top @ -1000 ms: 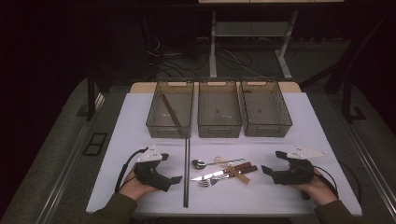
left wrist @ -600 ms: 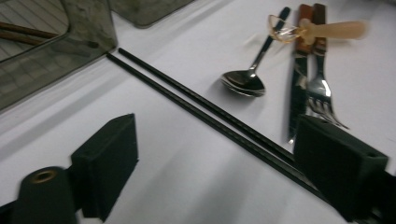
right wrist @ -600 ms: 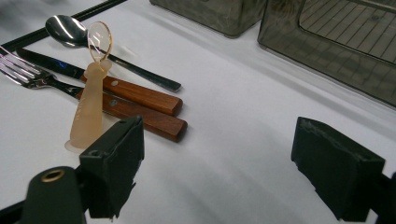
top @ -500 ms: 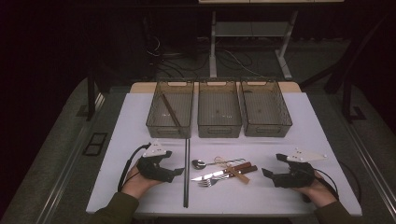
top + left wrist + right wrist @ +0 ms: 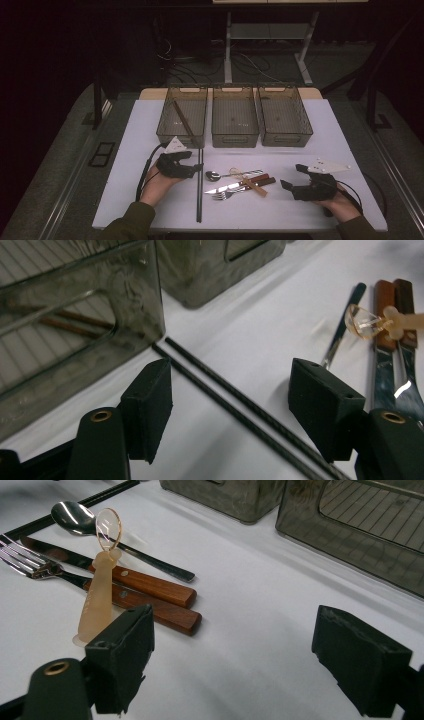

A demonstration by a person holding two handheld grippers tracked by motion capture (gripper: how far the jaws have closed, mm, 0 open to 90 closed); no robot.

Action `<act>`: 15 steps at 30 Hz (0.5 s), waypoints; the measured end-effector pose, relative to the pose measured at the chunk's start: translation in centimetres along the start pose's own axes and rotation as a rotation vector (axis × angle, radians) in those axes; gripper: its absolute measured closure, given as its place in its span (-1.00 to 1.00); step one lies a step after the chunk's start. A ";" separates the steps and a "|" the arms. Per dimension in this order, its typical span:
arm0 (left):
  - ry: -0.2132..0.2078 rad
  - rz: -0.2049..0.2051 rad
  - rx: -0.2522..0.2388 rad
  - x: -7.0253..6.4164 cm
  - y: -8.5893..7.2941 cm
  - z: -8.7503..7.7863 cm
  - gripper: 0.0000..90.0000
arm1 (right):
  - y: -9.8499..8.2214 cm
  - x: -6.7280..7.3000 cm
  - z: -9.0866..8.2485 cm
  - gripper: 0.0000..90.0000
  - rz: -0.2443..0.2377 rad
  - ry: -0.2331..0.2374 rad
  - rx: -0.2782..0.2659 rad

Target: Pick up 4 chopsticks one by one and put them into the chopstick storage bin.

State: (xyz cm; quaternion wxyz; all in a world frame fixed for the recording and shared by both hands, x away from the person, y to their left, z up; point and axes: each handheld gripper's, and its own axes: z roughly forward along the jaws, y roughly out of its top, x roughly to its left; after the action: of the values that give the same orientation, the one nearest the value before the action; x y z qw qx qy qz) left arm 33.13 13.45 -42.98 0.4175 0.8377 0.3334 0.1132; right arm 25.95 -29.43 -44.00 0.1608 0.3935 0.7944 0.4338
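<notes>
Three smoked-clear bins sit in a row at the far side of the white table. Left bin holds one brown chopstick lying diagonally along its floor. Middle bin and right bin: ribbed floors show, no contents that I can make out.

Pair of black chopsticks lies on the table running near to far, far tips just in front of the left bin's near right corner. In the left gripper view they run diagonally between the jaws, with the bin wall to the left.

Left gripper sits just left of the black chopsticks, at about their far third. Its jaws have just been closing; they stand part open astride the pair, pads clear of it on both sides.

Cutlery pile is just right of the black chopsticks: spoon, knife and fork with wooden handles, plus a small translucent amber plastic spoon lying across them.

Right gripper is near the right front of the table, right of the cutlery and apart from it. Jaws wide apart, only bare tabletop between them.
</notes>
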 end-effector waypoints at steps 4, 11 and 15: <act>0.009 -0.004 0.011 -0.1 0.7 1.0 -0.17 | 0.0 0.0 0.0 -0.62 0.000 -0.001 -0.001; 0.037 0.008 0.060 -0.2 1.3 2.7 -0.12 | 0.1 0.1 -0.1 -0.62 0.003 0.002 -0.012; 0.075 -0.003 0.074 -0.2 1.5 3.5 -0.07 | 0.1 0.1 0.0 -0.62 -0.001 0.005 -0.015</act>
State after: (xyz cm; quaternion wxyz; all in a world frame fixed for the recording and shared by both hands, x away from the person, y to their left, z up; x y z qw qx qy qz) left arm 35.31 10.57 -44.00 0.3739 0.8472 0.3538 0.1315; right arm 25.91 -29.31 -43.85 0.1617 0.3909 0.7917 0.4407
